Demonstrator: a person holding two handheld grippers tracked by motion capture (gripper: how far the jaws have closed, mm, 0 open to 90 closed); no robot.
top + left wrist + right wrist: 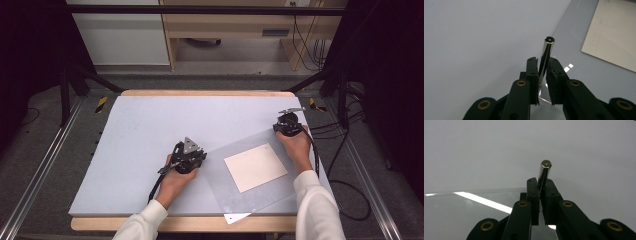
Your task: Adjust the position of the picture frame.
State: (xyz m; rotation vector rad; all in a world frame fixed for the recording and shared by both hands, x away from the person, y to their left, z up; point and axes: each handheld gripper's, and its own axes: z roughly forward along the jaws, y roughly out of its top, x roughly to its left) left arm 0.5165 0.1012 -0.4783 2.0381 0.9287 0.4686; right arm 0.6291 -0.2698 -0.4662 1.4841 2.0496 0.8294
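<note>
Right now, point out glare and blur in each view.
High view: clear sheet barely shines, dark surroundings. Left gripper view: small bright glints on the sheet, metal rod sharp, near tongs soft. Right gripper view: white glare streak across the sheet, rod tip crisp.

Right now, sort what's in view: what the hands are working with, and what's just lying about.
In hand:
left gripper, shut on a metal rod
right gripper, shut on another rod
clear sheet
card under or in the sheet

Lying about:
cables on the floor behind the table
</note>
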